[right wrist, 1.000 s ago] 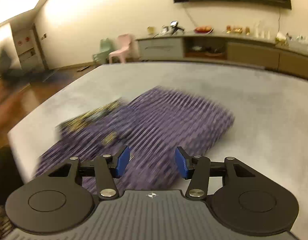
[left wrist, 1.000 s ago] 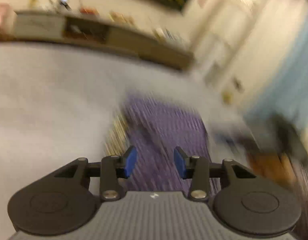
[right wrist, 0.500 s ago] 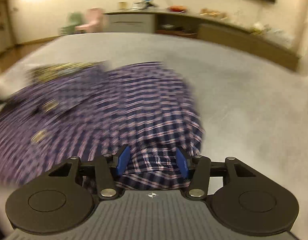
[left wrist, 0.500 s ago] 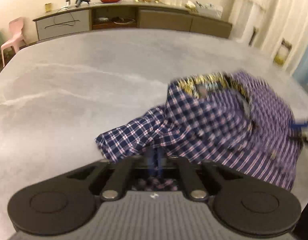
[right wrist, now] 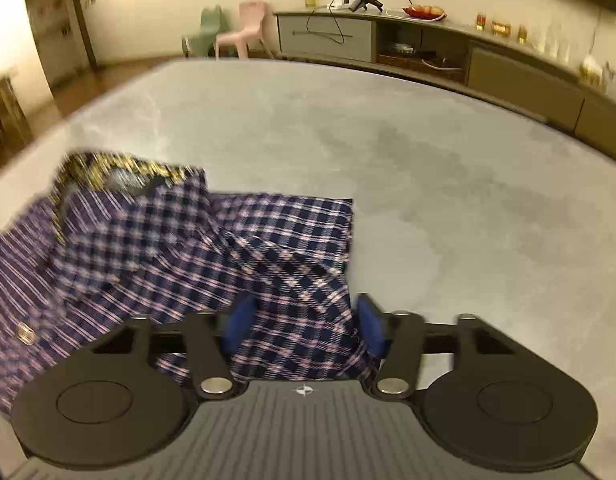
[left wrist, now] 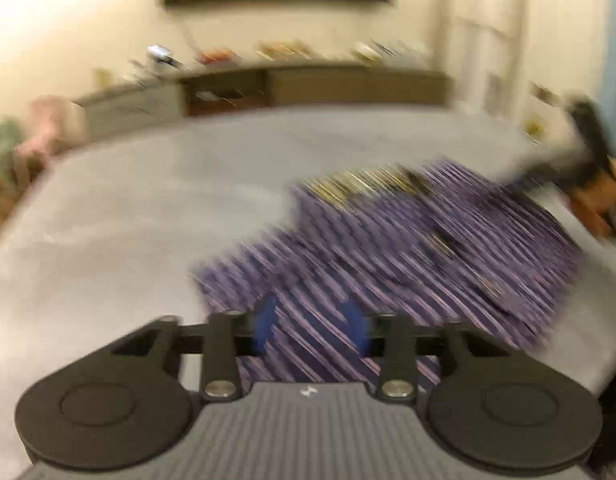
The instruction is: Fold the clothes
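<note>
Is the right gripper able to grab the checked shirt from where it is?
Probably yes. The right gripper is open, and the shirt lies on the grey table right between and ahead of its fingers, with nothing in the way.

The whole left wrist view is smeared by motion: the plaid shirt reads only as purple streaks, its folds and edges impossible to trace, and the blue fingers are soft smudges. A dark shape at the right edge is too blurred to name. In the right wrist view the shirt's left part is blurred and cut off by the frame edge, its near hem is hidden behind the gripper body, and the small items on the sideboard are too small to tell.
</note>
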`<state>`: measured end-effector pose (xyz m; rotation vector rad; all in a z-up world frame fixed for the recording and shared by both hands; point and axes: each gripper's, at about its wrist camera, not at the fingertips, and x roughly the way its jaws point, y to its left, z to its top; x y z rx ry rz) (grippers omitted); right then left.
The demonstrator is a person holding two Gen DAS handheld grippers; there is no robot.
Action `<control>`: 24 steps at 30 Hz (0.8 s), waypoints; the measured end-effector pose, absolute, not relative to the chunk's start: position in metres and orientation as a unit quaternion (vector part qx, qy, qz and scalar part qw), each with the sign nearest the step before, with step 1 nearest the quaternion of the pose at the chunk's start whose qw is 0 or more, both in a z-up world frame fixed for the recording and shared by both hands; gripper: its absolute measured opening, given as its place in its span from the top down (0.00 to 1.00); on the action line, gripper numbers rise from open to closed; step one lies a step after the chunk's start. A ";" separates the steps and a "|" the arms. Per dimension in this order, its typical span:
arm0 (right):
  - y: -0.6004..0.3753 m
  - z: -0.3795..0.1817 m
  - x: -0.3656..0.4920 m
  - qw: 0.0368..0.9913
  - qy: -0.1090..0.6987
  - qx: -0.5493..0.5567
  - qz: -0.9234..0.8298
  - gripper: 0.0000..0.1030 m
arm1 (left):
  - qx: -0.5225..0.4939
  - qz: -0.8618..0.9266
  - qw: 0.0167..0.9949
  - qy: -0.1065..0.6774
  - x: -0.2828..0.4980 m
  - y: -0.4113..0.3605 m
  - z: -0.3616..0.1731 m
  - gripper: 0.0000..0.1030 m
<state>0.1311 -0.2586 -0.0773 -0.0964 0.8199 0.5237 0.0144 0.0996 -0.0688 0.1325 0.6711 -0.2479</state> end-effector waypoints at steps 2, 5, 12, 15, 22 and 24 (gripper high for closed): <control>-0.260 -0.077 0.122 0.885 0.387 -0.049 0.254 0.48 | 0.102 -0.096 0.934 0.327 0.037 0.102 -0.074 0.48; -0.258 -0.079 0.114 0.887 0.381 -0.056 0.254 0.66 | 0.117 -0.091 0.925 0.349 0.057 0.106 -0.087 0.57; -0.249 -0.082 0.135 0.900 0.367 -0.058 0.229 0.91 | 0.078 -0.092 0.917 0.381 0.065 0.118 -0.107 0.80; -0.247 -0.093 0.150 0.901 0.374 -0.053 0.214 0.84 | 0.115 -0.073 0.921 0.366 0.046 0.110 -0.094 0.77; -0.244 -0.064 0.073 0.919 0.315 -0.015 0.237 0.67 | 0.134 -0.221 0.892 0.370 -0.048 0.072 -0.077 0.66; -0.235 -0.081 0.058 0.906 0.337 -0.038 0.253 0.67 | 0.140 -0.247 0.871 0.401 -0.060 0.063 -0.094 0.66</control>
